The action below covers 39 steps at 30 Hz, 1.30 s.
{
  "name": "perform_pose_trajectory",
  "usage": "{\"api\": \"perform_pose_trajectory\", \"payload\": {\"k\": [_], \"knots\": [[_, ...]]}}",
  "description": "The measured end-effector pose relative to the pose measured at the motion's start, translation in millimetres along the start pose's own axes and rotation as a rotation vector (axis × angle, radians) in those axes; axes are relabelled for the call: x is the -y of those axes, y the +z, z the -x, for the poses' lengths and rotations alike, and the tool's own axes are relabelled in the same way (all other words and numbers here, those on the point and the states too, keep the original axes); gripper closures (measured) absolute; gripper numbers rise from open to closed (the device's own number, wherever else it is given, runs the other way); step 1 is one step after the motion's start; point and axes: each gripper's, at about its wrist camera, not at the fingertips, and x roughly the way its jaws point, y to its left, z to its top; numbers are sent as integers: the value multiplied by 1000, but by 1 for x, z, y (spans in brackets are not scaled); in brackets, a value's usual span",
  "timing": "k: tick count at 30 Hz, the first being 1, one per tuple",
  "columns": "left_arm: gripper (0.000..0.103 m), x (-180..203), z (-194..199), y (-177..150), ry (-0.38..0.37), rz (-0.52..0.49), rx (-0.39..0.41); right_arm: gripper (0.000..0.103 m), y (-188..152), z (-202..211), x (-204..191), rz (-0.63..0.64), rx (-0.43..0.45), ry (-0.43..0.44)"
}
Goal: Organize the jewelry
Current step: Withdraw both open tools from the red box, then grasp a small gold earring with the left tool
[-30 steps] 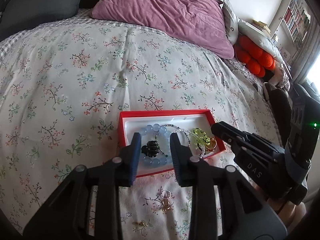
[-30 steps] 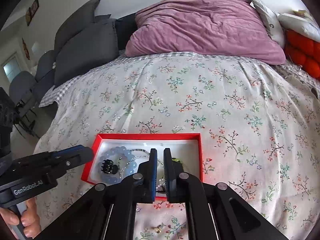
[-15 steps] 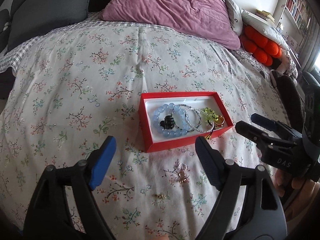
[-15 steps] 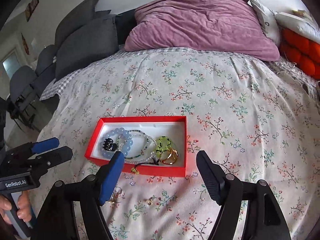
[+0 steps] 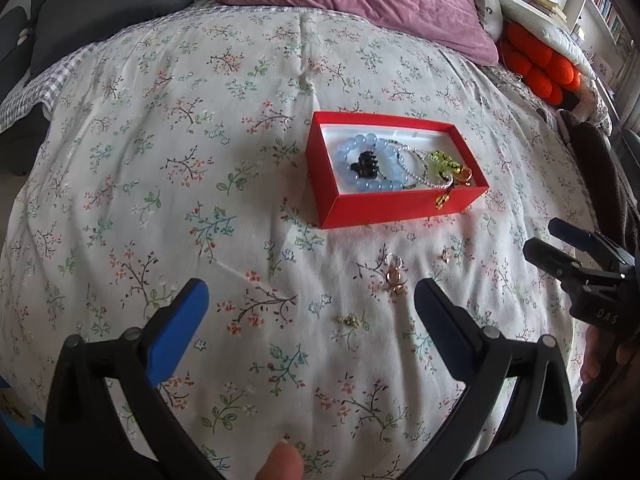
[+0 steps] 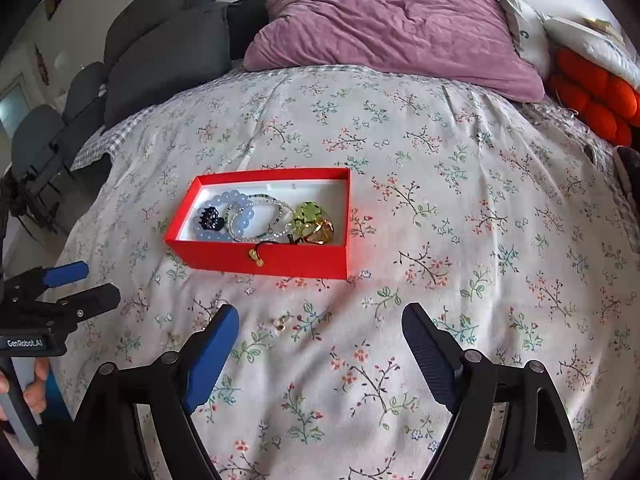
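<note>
1. Left wrist view: a red box (image 5: pixel 394 204), rectangular, with a white lining, lies on the floral bedspread (image 5: pixel 180 152). Inside it are a bracelet of round pale blue beads (image 5: pixel 356 166), a small black clip (image 5: pixel 365 165) in the middle of that bracelet, a thin silver beaded bracelet (image 5: pixel 416 168) and a yellow-green piece (image 5: pixel 440 160) at the right end. A small gold charm (image 5: pixel 442 200) hangs over the front wall of the box.
2. In the same view, three small pieces lie loose on the bedspread in front of the box: a rose-gold ring (image 5: pixel 394 276), a tiny earring (image 5: pixel 446 255) and a small gold piece (image 5: pixel 351 320).
3. The left gripper (image 5: pixel 308 300) hangs above the bedspread with its blue-padded jaws spread wide and nothing between them. The right gripper (image 5: pixel 560 244) shows at the right edge, well apart from the box.
4. Right wrist view: the red box (image 6: pixel 276 260) is in the middle of the bed, with the blue beads (image 6: pixel 236 216) on the left and a gold ring (image 6: pixel 320 232) on the right, touching the green piece.
5. The right gripper (image 6: pixel 320 332) is also wide open and empty. The left gripper (image 6: pixel 76 284) shows at the left edge.
6. Behind the bed there are a wrinkled purple pillow (image 6: pixel 392 28), grey cushions (image 6: pixel 160 52) and an orange knotted cushion (image 6: pixel 596 96). The bedspread is soft cloth, white with small flower twigs.
</note>
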Motion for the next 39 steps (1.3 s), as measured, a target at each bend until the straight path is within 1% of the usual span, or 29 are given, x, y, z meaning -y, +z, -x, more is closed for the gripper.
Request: {"api": "perform_pose_trajectory", "payload": {"k": [6,9,12,17,20,23,26,29,31,33,34,36,39], "knots": [[1,-11,-6,-20,38,-42,-27,15,-18,0,2,39,-12,-53],[1,-17,-12,-29,57,-58,-48,15,-27,-5,7,44,-40,-79],[1,-19,-19,-38,71,-76,-73,14,-35,-10,12,37,-69,-86],[1,-15,-28,-52,79,-119,-91,14,-46,-21,14,44,-114,-98],[1,-12,-34,-60,72,-149,-102,14,-56,-28,11,73,-146,-104],[1,-9,-38,-69,64,-180,-93,14,-67,-35,8,106,-172,-113],[1,-7,-44,-79,70,-213,-64,14,-77,-43,6,127,-193,-99],[1,-6,-44,-83,71,-250,-16,13,-83,-49,10,125,-166,-69],[1,-8,-44,-84,62,-248,-1,7,-84,-52,15,109,-142,-56],[1,-8,-44,-85,56,-252,16,4,-85,-54,17,111,-130,-54],[1,-8,-44,-85,55,-259,26,0,-85,-55,18,109,-125,-48],[0,-7,-45,-86,57,-276,36,0,-86,-59,20,103,-117,-42],[0,-8,-47,-85,44,-289,38,0,-89,-60,17,112,-81,-54]]}}
